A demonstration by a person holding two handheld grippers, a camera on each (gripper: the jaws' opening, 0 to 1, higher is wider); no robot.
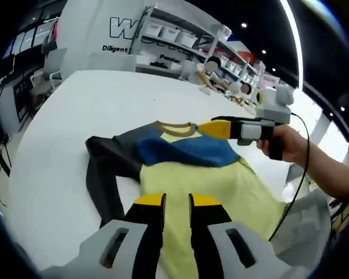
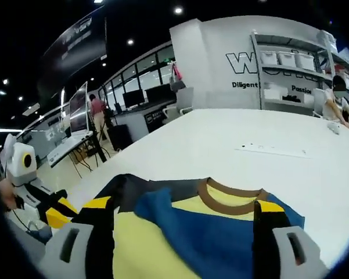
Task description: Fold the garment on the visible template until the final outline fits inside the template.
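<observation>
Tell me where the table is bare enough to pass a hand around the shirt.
The white table is bare beside the dark sleeve and beyond the brown collar toward the shelves. It is crowded at the collar end, where the right gripper hovers, and over the yellow body under the left gripper.

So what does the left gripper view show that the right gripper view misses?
Left gripper view: the right gripper held in a hand at the shirt's collar, and the dark sleeve trailing over the table.

Right gripper view: the brown collar up close between wide-open jaws, the left gripper low at one side, and desks with monitors.

Both: the yellow-and-blue shirt, the white table, the shelves.
</observation>
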